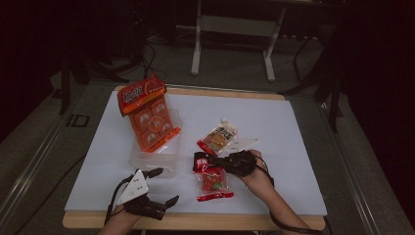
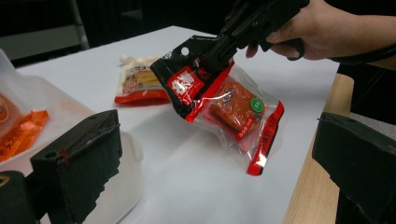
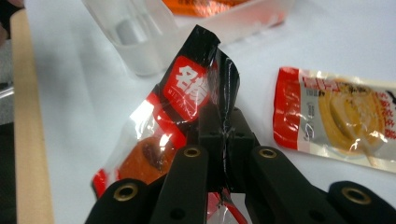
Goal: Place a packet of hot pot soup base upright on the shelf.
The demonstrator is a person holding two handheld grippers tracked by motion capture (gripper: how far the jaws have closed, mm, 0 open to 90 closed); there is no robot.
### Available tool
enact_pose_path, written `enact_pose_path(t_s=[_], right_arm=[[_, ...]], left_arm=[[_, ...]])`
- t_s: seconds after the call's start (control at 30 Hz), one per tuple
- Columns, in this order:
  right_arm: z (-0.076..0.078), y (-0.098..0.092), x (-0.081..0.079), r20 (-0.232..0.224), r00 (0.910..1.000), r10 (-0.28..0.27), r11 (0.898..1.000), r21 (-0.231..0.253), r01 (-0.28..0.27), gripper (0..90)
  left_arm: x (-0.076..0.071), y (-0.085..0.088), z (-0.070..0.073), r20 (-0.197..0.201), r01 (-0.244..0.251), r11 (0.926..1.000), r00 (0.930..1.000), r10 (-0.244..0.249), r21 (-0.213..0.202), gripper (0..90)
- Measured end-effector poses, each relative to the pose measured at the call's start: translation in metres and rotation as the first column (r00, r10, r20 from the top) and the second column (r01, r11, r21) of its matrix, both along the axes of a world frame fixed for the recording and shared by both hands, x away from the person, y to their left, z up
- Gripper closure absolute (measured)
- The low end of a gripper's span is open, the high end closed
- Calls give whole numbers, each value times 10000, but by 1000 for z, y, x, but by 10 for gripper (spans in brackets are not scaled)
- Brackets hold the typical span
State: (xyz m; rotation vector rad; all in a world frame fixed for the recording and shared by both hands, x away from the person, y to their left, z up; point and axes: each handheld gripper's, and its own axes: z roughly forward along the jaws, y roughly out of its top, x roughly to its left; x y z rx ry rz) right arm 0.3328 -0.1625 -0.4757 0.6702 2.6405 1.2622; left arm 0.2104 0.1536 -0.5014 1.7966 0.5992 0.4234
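At centre-bottom of the high view the right gripper (image 1: 221,162) was clamped on the black-and-red snack packet (image 1: 213,183), mid-lift; next likely the clear tray (image 1: 139,159), while the left gripper (image 1: 160,185) stood apart

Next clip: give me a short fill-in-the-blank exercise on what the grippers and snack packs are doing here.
1. The right gripper is shut on the black top edge of a ____ snack pack.
2. The left gripper holds ____.
3. The orange pack leans in a clear plastic ____.
4. The pale yellow pack lies on the ____ tabletop.

Missing words: red; nothing; tub; white
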Motion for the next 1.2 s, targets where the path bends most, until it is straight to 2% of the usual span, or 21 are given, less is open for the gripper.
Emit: enact_pose_path(t_s=[0.23, 0.27, 0.33, 0.47, 0.6, 0.67, 0.87, 1.2], right_arm=[[10, -2, -8, 210, 9997, 150, 9996, 238, -155, 884], [13, -3, -11, 277, 9994, 198, 9991, 362, -208, 884], [16, -4, -14, 331, 9991, 263, 9985, 462, -278, 884], [23, -5, -20, 449, 9982, 393, 9973, 602, -420, 884], [28, -8, -25, 587, 9972, 458, 9957, 784, -503, 884], [29, -8, -26, 614, 9970, 474, 9953, 809, -523, 884], [37, -9, -33, 850, 9946, 595, 9939, 874, -669, 884], [47, -12, -46, 1107, 9909, 767, 9906, 1048, -884, 883]], left_arm=[[-2, -2, 4, -110, 114, 9999, 9999, -113, 75, 29], [-1, -2, 6, -502, 173, 9998, 9986, -171, 28, 29], [-1, -3, 8, -601, 133, 9998, 9981, -123, 177, 29], [-2, -2, 11, -457, 191, 9997, 9988, -183, 178, 29], [-1, -1, 15, -571, 110, 9999, 9983, -107, 51, 29], [-1, -1, 16, -618, 81, 9999, 9981, -73, 133, 29], [1, -3, 23, -509, 24, 10000, 9987, -21, 54, 29], [3, -8, 34, -458, 260, 9997, 9986, -259, 21, 29]])
